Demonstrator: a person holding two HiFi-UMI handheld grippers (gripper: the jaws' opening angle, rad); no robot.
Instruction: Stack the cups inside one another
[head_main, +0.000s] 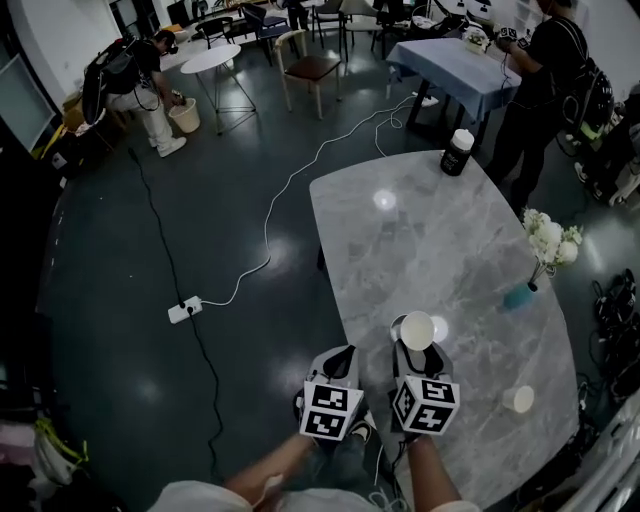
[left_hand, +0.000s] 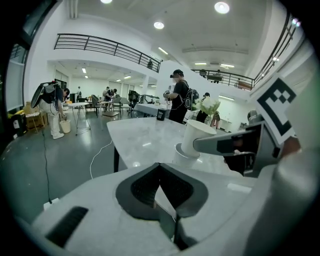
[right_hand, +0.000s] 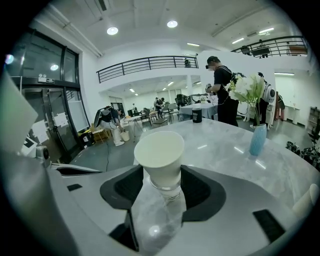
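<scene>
A white paper cup (head_main: 416, 330) stands upright near the table's near edge, with my right gripper (head_main: 418, 352) shut on its lower half. In the right gripper view the cup (right_hand: 159, 152) sits between the dark pads (right_hand: 202, 187). A pale ring (left_hand: 181, 150) shows under the cup (left_hand: 197, 136) in the left gripper view; I cannot tell whether it is another cup or a reflection. A second white cup (head_main: 518, 399) stands alone at the table's near right. My left gripper (head_main: 338, 358) hangs beside the table's left edge, shut and empty (left_hand: 159, 172).
The grey marble table (head_main: 430, 240) carries a blue vase (head_main: 520, 295) of white flowers on the right and a black container with a white lid (head_main: 457, 152) at the far end. A white cable (head_main: 290, 190) and power strip (head_main: 184, 310) lie on the floor to the left. People stand beyond the table.
</scene>
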